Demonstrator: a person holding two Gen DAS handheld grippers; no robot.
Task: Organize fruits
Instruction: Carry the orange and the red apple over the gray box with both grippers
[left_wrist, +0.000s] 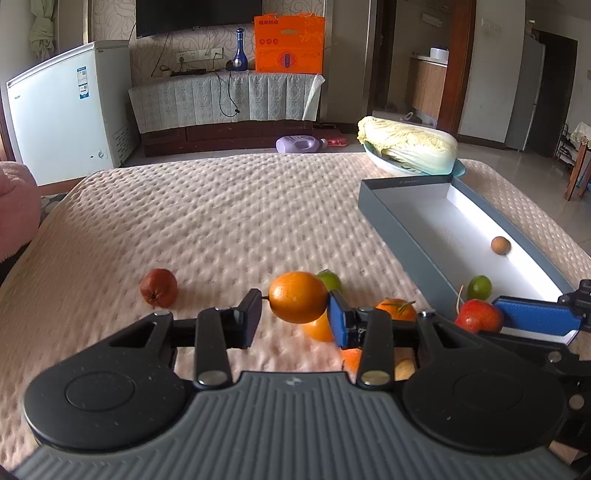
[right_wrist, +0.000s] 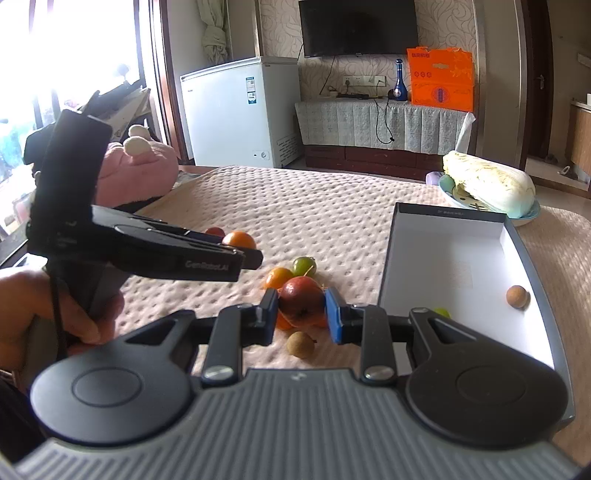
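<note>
My left gripper (left_wrist: 294, 314) is shut on an orange (left_wrist: 297, 302) and holds it above the quilted bed. My right gripper (right_wrist: 301, 314) is shut on a red apple (right_wrist: 302, 301), near the grey box (right_wrist: 406, 212); the apple also shows in the left wrist view (left_wrist: 477, 315). Inside the box lie a brown longan (right_wrist: 516, 295) and a green lime (left_wrist: 479, 287). On the bed lie more oranges (right_wrist: 279, 277), a green lime (right_wrist: 303, 266), a longan (right_wrist: 300, 343) and a dark red fruit (left_wrist: 159, 287).
A cabbage (left_wrist: 408, 144) sits on a plate (right_wrist: 524, 218) behind the box. A pink plush toy (right_wrist: 138, 173) lies at the bed's left edge. A white freezer (left_wrist: 62, 110) and a TV cabinet (left_wrist: 225, 99) stand beyond the bed.
</note>
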